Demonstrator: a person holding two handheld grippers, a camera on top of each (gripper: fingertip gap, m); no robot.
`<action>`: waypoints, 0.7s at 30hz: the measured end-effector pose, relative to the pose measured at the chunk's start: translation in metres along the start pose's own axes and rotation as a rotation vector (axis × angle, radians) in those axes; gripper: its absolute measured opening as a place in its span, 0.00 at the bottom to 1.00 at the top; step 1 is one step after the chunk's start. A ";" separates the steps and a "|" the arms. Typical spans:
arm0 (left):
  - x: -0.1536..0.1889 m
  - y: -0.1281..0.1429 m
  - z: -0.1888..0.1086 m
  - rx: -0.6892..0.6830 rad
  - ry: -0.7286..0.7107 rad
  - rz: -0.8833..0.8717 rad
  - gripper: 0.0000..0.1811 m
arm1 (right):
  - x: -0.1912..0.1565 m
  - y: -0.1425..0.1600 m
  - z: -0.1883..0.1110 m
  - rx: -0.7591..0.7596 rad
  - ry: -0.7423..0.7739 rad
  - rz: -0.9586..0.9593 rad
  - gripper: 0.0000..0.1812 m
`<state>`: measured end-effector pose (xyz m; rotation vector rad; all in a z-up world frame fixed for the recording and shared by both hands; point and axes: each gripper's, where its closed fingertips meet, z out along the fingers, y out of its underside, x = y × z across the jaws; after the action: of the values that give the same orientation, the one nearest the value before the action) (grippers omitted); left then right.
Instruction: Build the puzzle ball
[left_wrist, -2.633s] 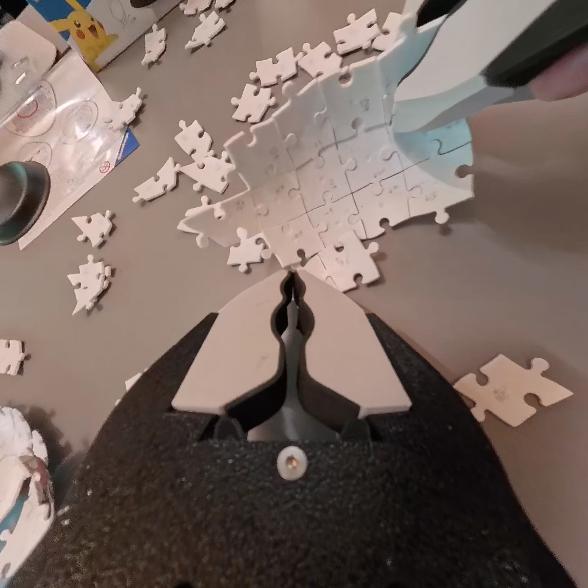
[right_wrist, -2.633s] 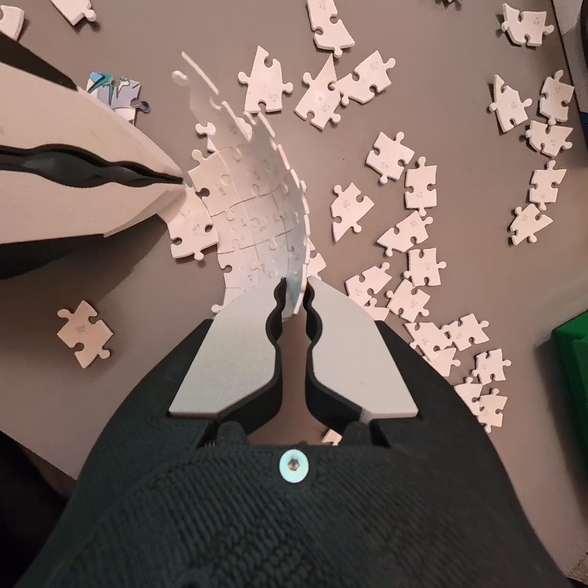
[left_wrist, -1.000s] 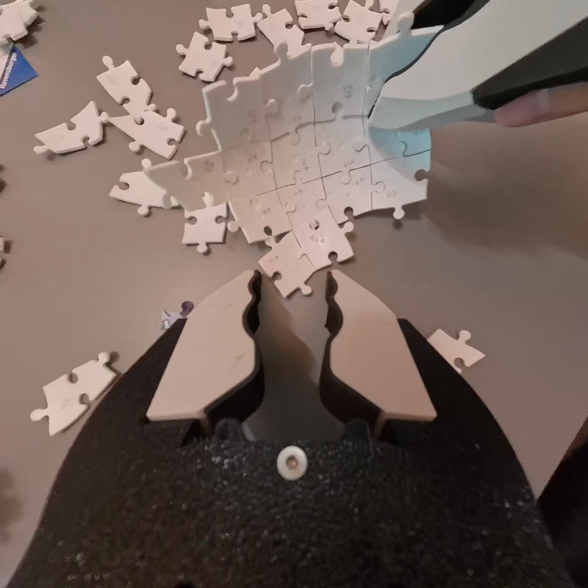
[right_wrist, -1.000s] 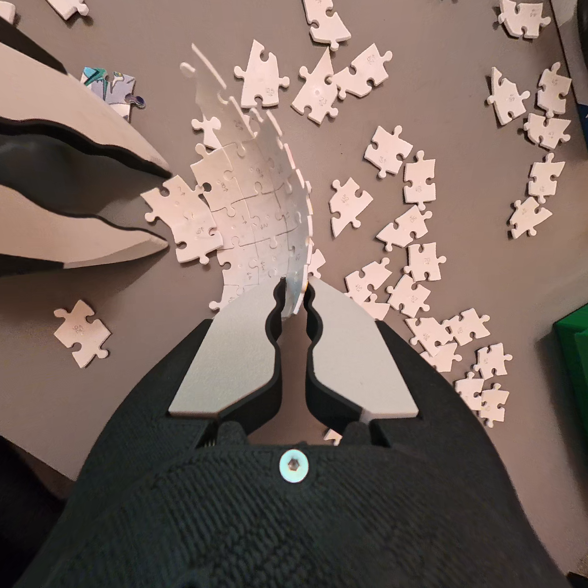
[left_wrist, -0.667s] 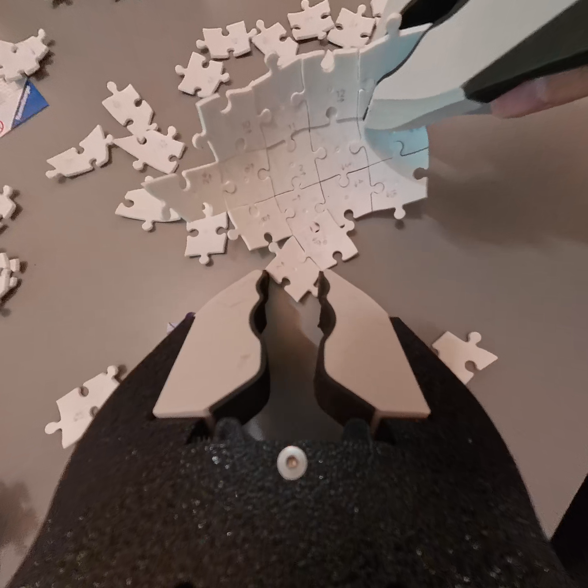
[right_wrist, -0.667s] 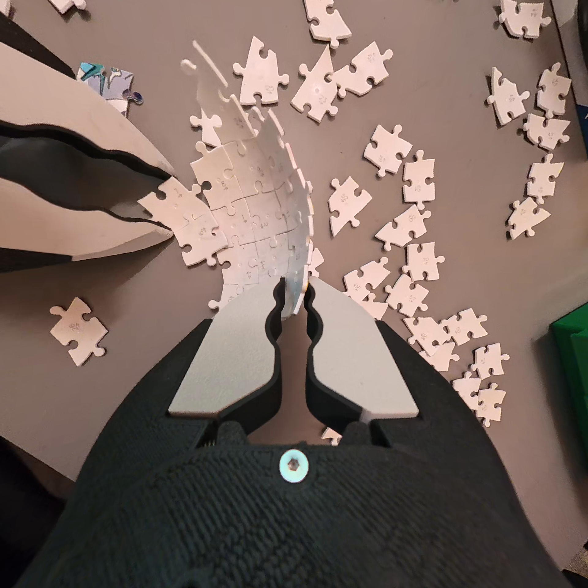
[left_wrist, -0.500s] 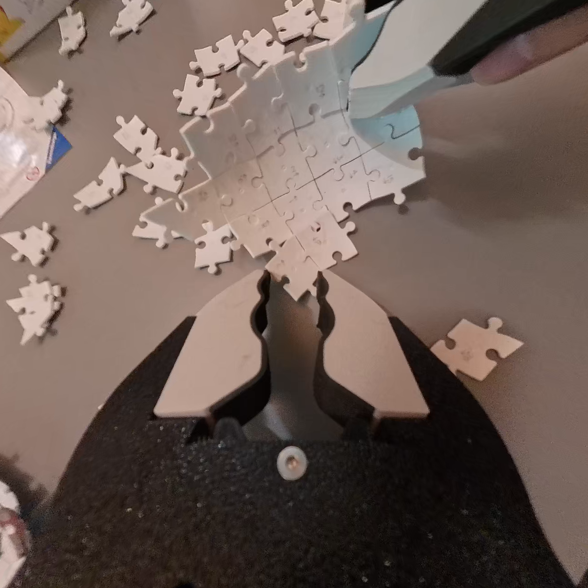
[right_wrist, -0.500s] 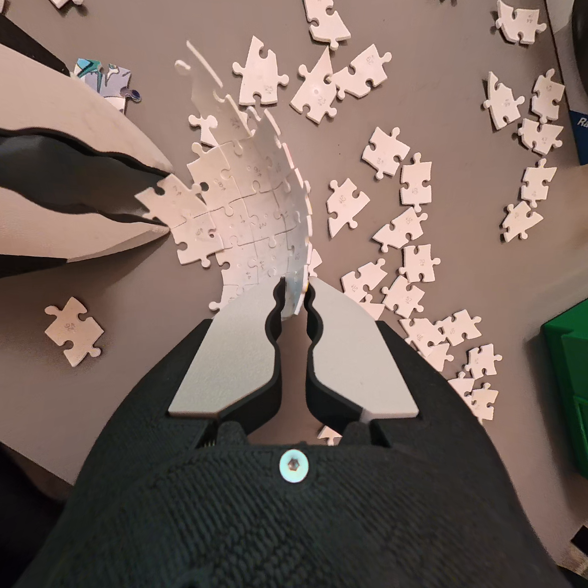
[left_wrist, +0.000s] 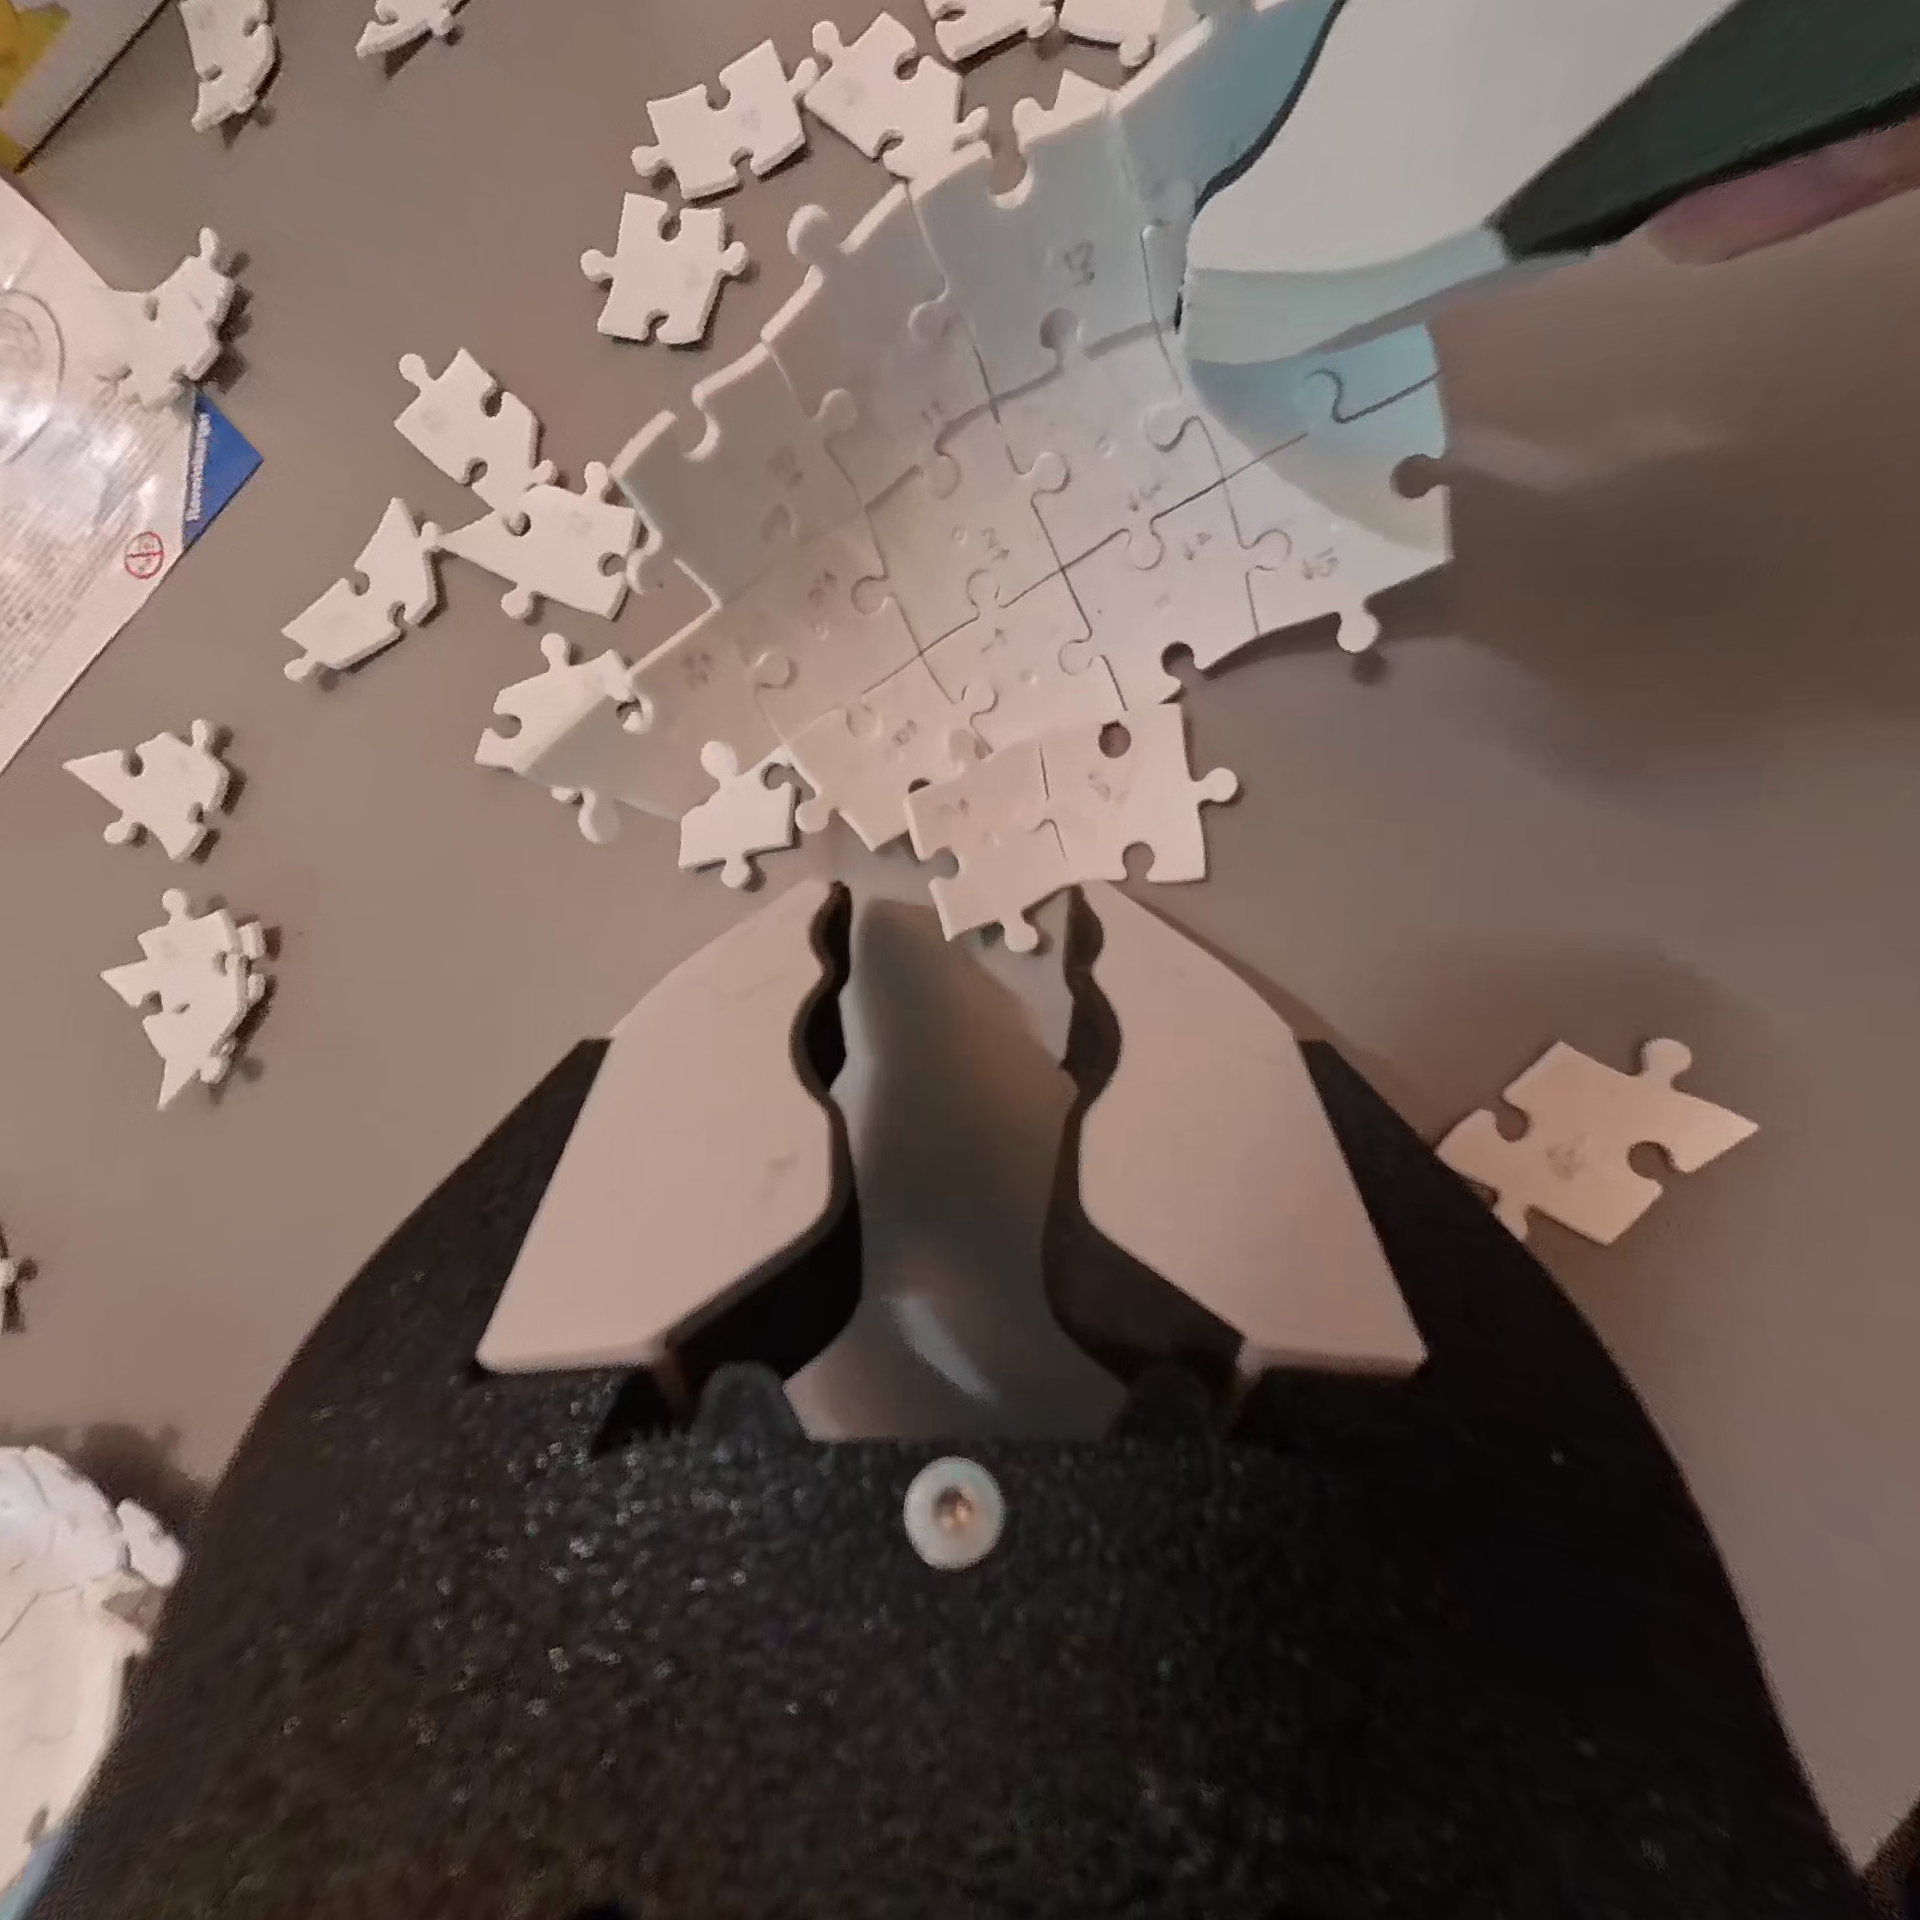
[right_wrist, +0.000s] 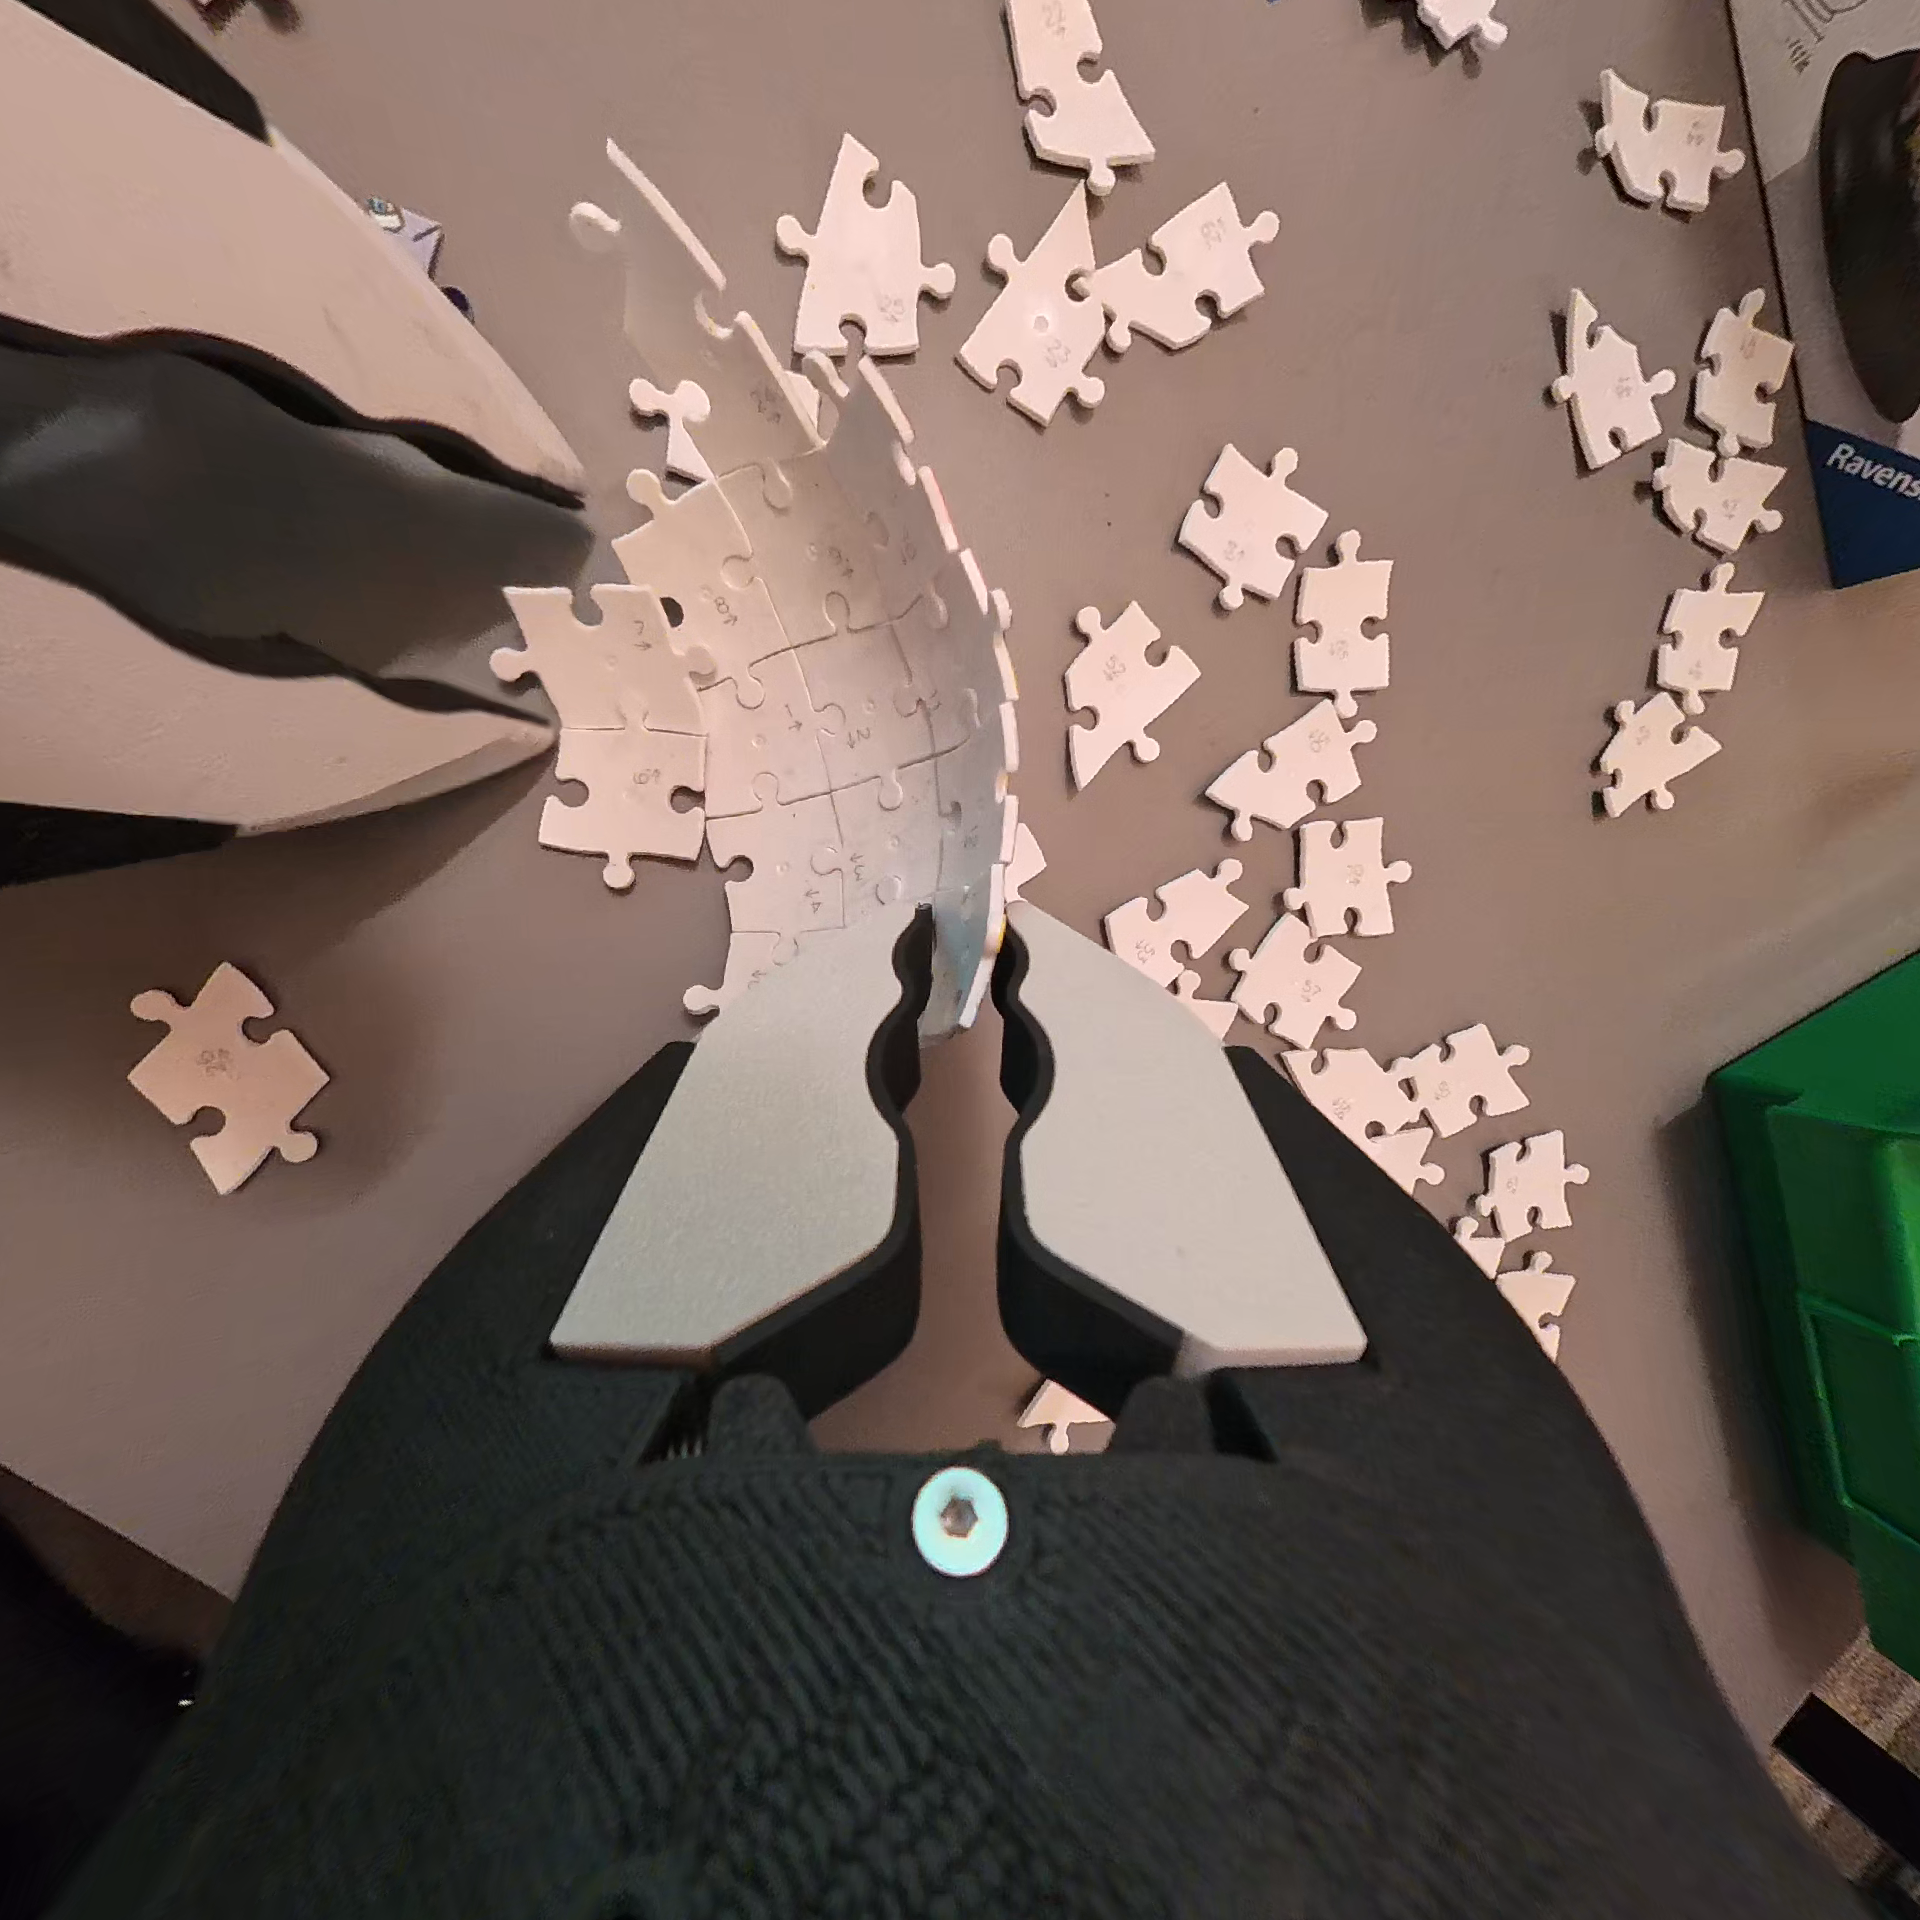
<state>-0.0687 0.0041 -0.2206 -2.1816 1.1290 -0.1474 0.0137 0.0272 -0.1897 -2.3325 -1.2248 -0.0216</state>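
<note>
A curved shell of joined white puzzle pieces (left_wrist: 1039, 540) is held tilted above the grey table. My right gripper (right_wrist: 961, 935) is shut on the shell's (right_wrist: 831, 686) near rim; it also shows in the left wrist view (left_wrist: 1351, 208) at the top right. My left gripper (left_wrist: 961, 904) is open, its tips on either side of the lower edge of the outermost joined piece (left_wrist: 997, 852) without clamping it. In the right wrist view the left gripper (right_wrist: 561, 613) comes in from the left, open, facing that same piece (right_wrist: 613, 665).
Several loose white pieces (right_wrist: 1340, 623) lie right of the shell, and one piece (right_wrist: 223, 1070) to its left. A green bin (right_wrist: 1818, 1247) and a box (right_wrist: 1849, 312) stand at the right. An instruction sheet (left_wrist: 83, 436) lies at the left, with a second assembled white chunk (left_wrist: 62, 1558) near it. The gap from one gripper's tips to the other's is roughly 9 centimeters.
My left gripper went from shut to open, narrowed around the outermost piece, then spread again. That piece now sits flush with its neighbour. My right gripper kept its hold on the shell.
</note>
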 end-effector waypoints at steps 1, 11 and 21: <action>0.001 -0.003 -0.002 0.011 -0.015 0.001 0.22 | 0.000 0.000 0.000 -0.001 0.000 0.002 0.06; 0.019 -0.017 0.008 0.039 0.019 0.010 0.17 | 0.000 0.000 -0.001 -0.007 0.007 0.003 0.06; 0.017 -0.016 0.009 0.061 -0.059 -0.134 0.16 | -0.001 0.001 -0.001 -0.004 0.011 0.014 0.06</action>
<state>-0.0436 0.0017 -0.2210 -2.1924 0.9339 -0.1727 0.0141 0.0258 -0.1893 -2.3412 -1.2046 -0.0318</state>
